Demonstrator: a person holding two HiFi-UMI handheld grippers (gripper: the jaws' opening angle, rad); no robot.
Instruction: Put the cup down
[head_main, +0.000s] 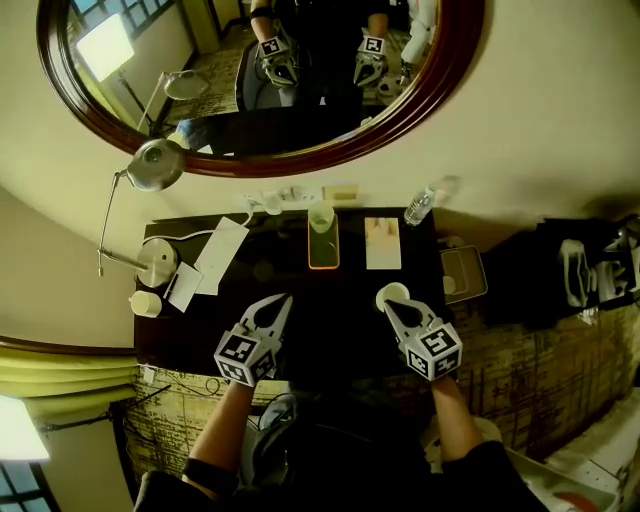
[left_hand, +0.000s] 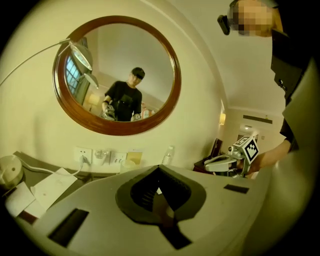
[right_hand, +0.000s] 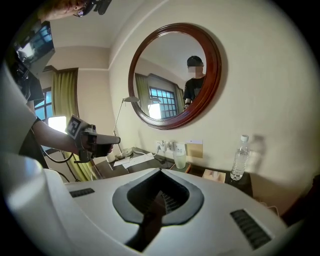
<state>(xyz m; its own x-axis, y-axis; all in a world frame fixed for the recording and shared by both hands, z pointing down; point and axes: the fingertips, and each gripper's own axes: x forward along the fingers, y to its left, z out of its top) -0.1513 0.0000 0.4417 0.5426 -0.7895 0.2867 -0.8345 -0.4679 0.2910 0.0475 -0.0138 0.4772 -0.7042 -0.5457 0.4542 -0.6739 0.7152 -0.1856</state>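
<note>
Put-down judged done: cup (head_main: 393, 291) just beyond right gripper (head_main: 392, 308), jaws shut, empty; left gripper (head_main: 281, 302) likewise. Next: clean withdrawal req'd.

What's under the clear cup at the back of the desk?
The clear cup stands on the far end of a flat orange-rimmed tray lying on the dark desk. The tray's surface beneath the cup is covered.
</note>
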